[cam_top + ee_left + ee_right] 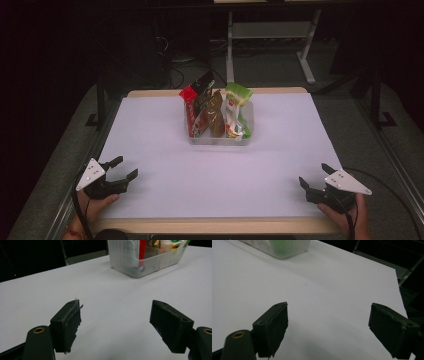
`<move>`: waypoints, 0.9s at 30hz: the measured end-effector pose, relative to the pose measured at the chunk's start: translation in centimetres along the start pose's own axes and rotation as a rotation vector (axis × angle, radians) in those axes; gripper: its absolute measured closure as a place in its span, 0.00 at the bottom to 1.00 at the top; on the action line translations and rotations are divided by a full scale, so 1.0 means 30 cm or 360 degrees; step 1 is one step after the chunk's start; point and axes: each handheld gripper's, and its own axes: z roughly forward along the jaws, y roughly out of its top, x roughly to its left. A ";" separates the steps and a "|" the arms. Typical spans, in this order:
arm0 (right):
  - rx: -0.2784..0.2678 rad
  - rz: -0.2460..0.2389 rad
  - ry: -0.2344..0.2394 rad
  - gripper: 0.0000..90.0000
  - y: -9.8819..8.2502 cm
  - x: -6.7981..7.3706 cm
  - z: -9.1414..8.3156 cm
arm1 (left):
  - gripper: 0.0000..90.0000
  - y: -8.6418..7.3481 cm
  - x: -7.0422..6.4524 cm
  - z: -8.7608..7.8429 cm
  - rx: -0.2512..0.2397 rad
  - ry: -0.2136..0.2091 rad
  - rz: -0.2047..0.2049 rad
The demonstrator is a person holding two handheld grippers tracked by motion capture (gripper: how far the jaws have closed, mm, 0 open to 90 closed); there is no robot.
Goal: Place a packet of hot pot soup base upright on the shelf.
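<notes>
A clear plastic tub [220, 138] stands toward the far middle of the white table [165, 175], packed with snack packets standing upright: a red packet [190, 107] at the left, a brown packet [215, 112] in the middle and a green and white packet [236, 107] at the right. Both tongs rest at the near edge, well apart from the tub. The left gripper [125, 168] sits at the near left corner, its jaws spread wide with nothing between them. The right gripper [314, 176] sits at the near right corner, jaws likewise wide and empty. In the left gripper view, the tub [150, 265] lies ahead and to the right.
</notes>
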 end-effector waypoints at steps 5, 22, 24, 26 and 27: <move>0.0004 -0.0007 0.0003 0.17 -0.001 0.001 0.004 | 0.27 0.001 0.000 0.000 0.0010 -0.0001 0.0009; 0.0025 -0.0024 0.0014 0.17 0.000 0.011 0.005 | 0.27 0.004 -0.010 0.007 0.0055 -0.0003 0.0038; 0.0030 -0.0030 0.0016 0.17 0.001 0.014 0.006 | 0.27 0.004 -0.010 0.007 0.0052 -0.0002 0.0037; 0.0029 -0.0042 0.0025 0.17 0.002 0.018 0.006 | 0.27 0.004 -0.009 0.008 0.0057 -0.0001 0.0036; 0.0034 -0.0050 0.0028 0.17 0.002 0.020 0.006 | 0.27 0.005 -0.009 0.009 0.0062 -0.0002 0.0036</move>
